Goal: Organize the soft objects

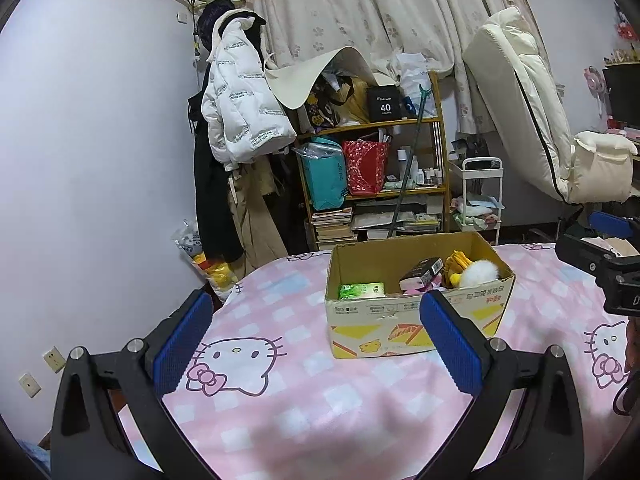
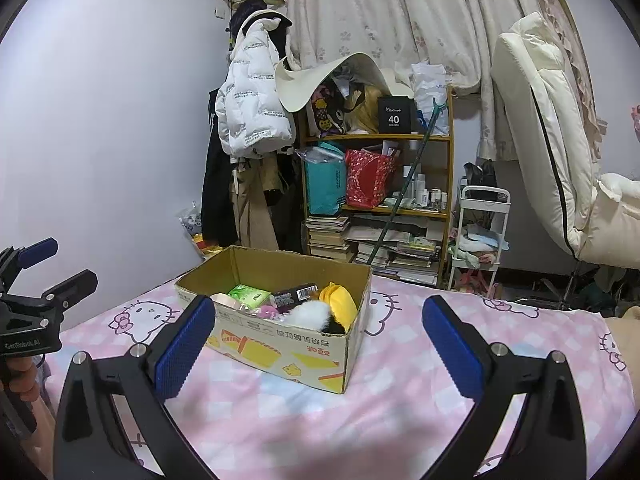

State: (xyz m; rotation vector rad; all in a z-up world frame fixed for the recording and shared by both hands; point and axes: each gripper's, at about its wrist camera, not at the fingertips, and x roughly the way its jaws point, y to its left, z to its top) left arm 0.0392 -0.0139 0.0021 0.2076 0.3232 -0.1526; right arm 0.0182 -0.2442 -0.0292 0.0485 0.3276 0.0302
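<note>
A cardboard box (image 1: 416,320) stands on the pink Hello Kitty bedspread (image 1: 280,408). It holds a green tissue pack (image 1: 362,291), a dark packet (image 1: 422,270), a yellow plush (image 1: 456,263) and a white fluffy toy (image 1: 482,272). My left gripper (image 1: 316,340) is open and empty, just short of the box. The box also shows in the right wrist view (image 2: 280,344), with the white toy (image 2: 310,314) and yellow plush (image 2: 340,300) inside. My right gripper (image 2: 318,344) is open and empty, in front of the box. The left gripper shows at the left edge of the right wrist view (image 2: 40,276).
A cluttered wooden shelf (image 1: 376,176) with bags and books stands beyond the bed. Coats hang on the wall (image 1: 236,120). A white cart (image 1: 480,200) and a cream chair (image 1: 532,120) are at right. The right gripper's body (image 1: 608,264) is at the right edge.
</note>
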